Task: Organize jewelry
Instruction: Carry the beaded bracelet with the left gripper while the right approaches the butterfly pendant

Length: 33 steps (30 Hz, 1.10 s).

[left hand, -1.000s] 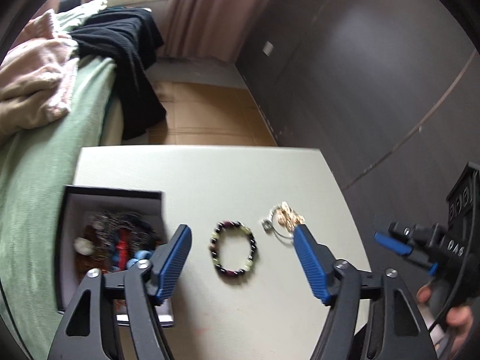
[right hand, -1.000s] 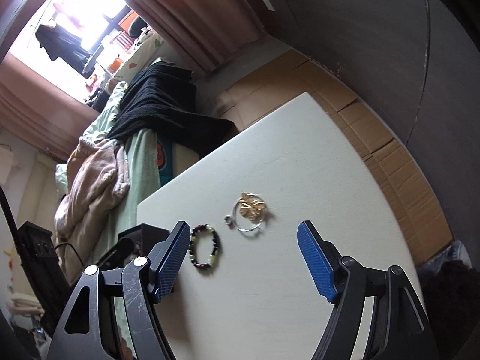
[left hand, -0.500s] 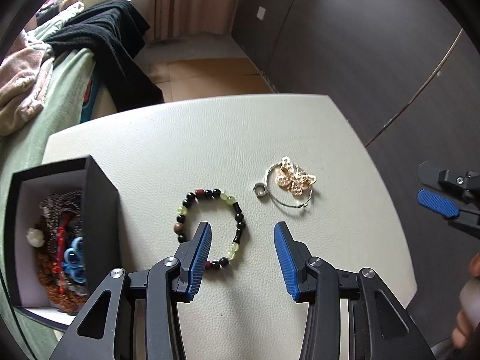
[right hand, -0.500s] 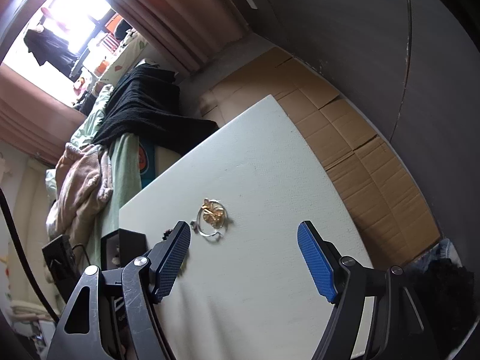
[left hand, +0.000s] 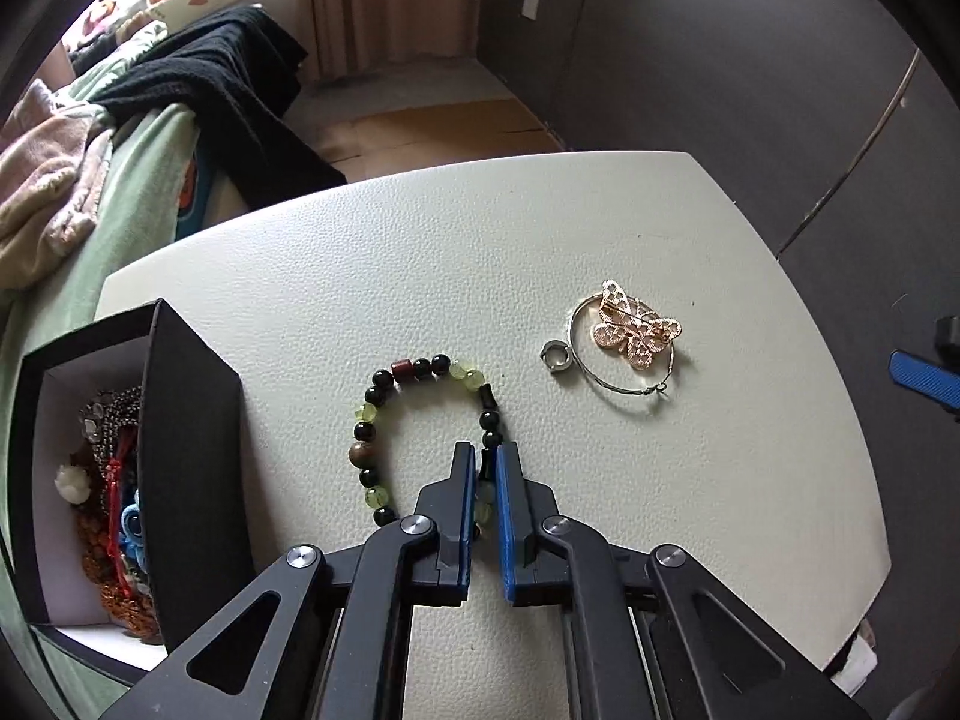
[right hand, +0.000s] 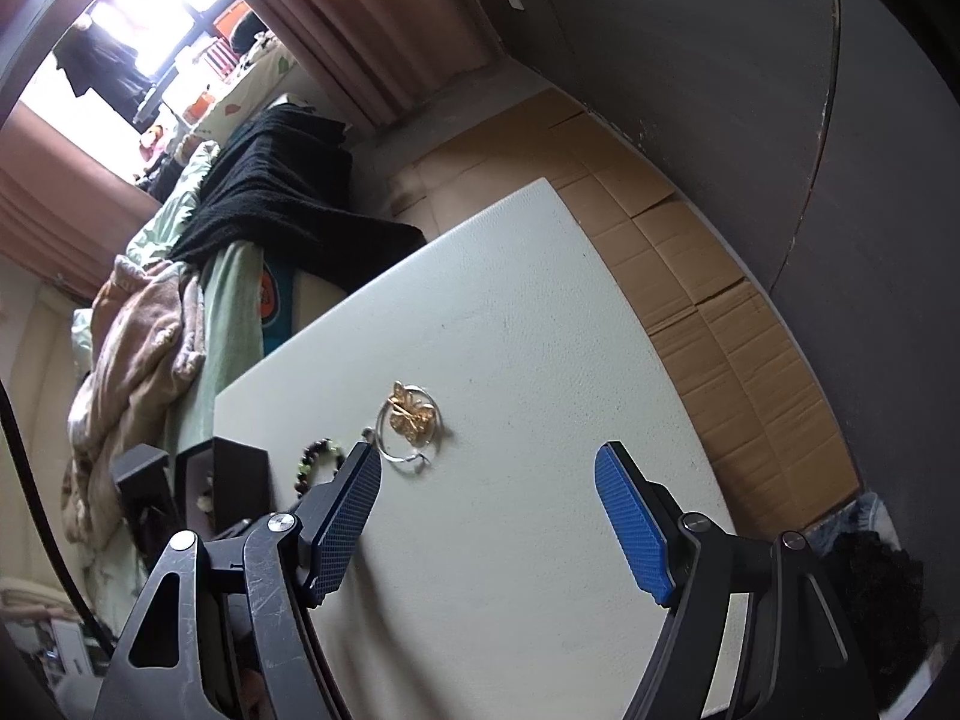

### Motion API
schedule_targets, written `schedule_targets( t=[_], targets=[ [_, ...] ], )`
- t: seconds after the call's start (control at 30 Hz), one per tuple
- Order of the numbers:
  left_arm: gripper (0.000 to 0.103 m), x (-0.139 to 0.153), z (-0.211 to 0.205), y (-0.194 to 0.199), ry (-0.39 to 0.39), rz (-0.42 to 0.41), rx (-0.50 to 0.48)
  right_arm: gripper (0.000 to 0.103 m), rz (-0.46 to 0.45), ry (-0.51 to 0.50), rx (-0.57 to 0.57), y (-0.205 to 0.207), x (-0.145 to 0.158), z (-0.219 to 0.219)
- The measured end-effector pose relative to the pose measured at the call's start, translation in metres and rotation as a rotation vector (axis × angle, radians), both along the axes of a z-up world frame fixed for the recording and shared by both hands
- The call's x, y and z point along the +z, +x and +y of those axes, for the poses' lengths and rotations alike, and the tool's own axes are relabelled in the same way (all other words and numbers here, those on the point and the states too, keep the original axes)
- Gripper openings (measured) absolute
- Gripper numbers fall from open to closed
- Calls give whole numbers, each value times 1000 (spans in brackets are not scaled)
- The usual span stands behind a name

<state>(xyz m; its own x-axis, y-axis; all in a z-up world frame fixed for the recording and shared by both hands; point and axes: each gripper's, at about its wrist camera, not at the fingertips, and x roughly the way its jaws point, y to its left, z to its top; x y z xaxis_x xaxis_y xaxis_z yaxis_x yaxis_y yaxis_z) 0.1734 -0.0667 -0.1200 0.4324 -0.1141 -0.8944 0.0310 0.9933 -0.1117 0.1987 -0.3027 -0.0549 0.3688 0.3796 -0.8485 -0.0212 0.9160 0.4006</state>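
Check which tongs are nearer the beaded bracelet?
Left. The left tongs are shut on the beaded bracelet at its near right side. The right tongs hang open, off to its right past the butterfly brooch.

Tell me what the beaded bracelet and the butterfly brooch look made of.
Black-and-green beaded bracelet, pinched by the left gripper: glossy beads, likely stone or glass, some translucent. Gold butterfly brooch: thin pierced metal, shiny gilt finish, probably plated.
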Motion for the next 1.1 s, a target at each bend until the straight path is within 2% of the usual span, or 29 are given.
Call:
schedule_targets(
  t=[0.27,0.73,1.1],
  targets=[
    [7,23,13,-5,-95,-56,13,74,-4,-5,2,3,-2,7],
    [7,63,57,-11,-239,-152,93,73,-28,-116,71,8,-18,52],
    [7,82,95,-22,-307,-209,156,63,-58,-105,99,19,-21,64]
  ],
)
